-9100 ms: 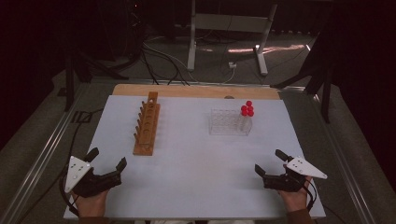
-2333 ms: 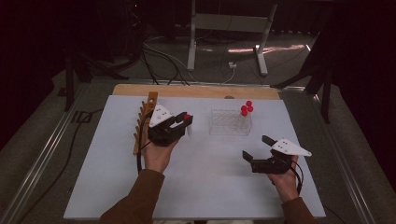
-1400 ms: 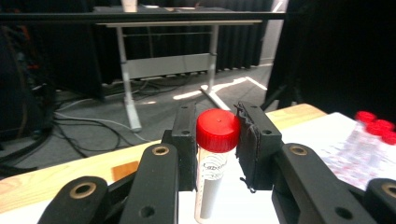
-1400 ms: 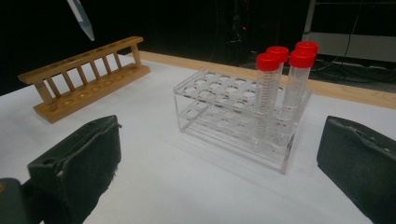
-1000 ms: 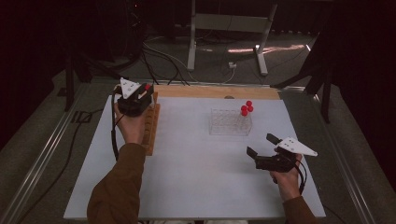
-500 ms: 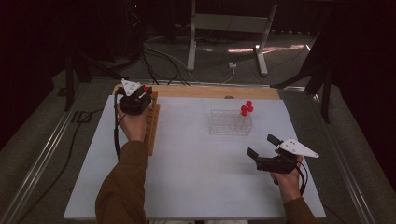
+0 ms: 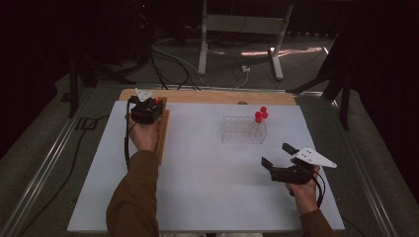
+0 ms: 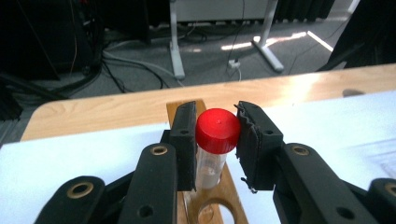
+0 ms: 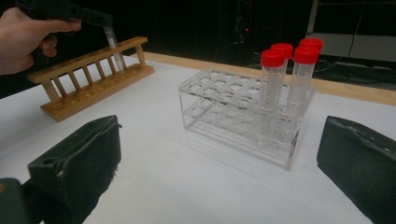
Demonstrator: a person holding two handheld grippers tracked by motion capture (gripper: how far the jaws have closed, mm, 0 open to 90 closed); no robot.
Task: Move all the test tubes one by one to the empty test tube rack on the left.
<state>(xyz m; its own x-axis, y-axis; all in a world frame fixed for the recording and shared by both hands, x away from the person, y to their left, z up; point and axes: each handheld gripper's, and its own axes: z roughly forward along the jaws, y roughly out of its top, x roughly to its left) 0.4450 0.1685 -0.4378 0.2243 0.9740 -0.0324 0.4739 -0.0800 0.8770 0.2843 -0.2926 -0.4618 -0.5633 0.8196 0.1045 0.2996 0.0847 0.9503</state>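
Worktop [image 7: 207, 187]: white sheet, two racks well apart. Wooden rack [image 7: 161, 129] at left; clear rack [image 7: 243, 130] at centre holds three red-capped tubes. Your left hand-held gripper [image 8: 215, 140] clamps tube [image 8: 211, 161] just under red cap [image 8: 217, 130], tube upright over far end of wooden rack. Your right hand-held gripper [image 7: 277, 157] rests wide, empty, near clear rack. Tube likely light, stiff, smooth plastic; prone to slip, so grip high beneath cap.
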